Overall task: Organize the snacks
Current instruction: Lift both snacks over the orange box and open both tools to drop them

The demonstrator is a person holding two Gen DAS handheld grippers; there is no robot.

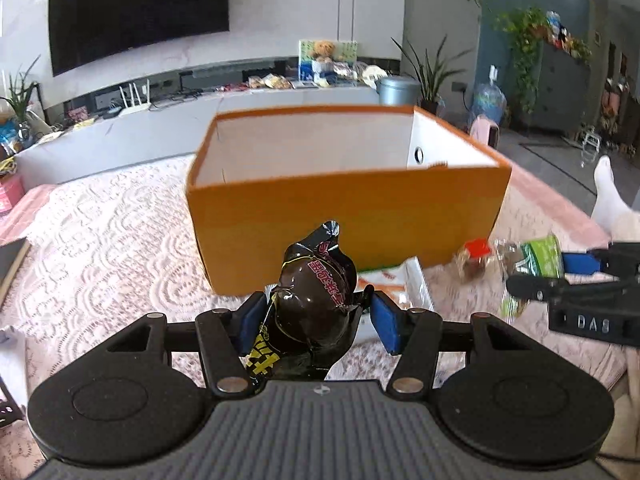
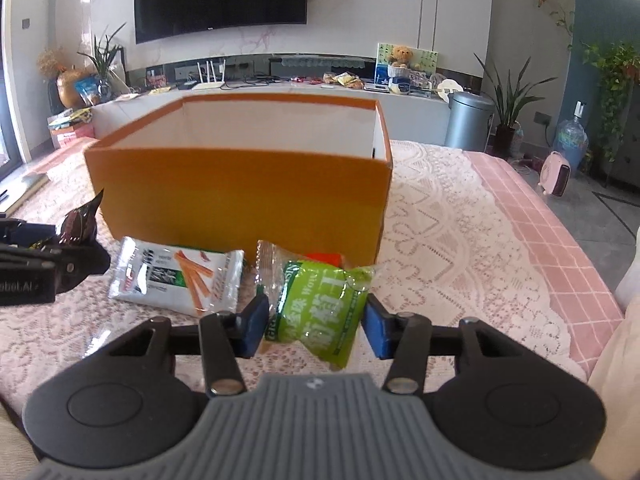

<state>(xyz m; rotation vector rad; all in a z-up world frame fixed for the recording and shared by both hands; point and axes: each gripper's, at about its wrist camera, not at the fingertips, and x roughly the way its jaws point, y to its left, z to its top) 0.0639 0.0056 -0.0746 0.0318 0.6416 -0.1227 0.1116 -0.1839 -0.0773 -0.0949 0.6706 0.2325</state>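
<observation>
Holding one snack in each gripper, I have both packets lifted just in front of the open orange box, which I judge to be where they belong. My left gripper is closed on a glossy dark brown packet, its blue pads pinching the crumpled wrapper so it stands up between the jaws. My right gripper is clamped, partly closed, on a green snack packet with a clear crimped end, gripped across its width so it hangs free of the lace-covered bench.

I hold them low and near the front wall because the next move, as I judge it, is up and over the rim.

The right wrist view shows what the left mostly hides: a white packet printed with orange sticks lying flat on the lace, close against the box front, and a red-orange item behind the green packet. The left wrist view looks deeper into the box, showing white inner walls and a round hole in the side wall; I cannot see its floor from either view.
</observation>
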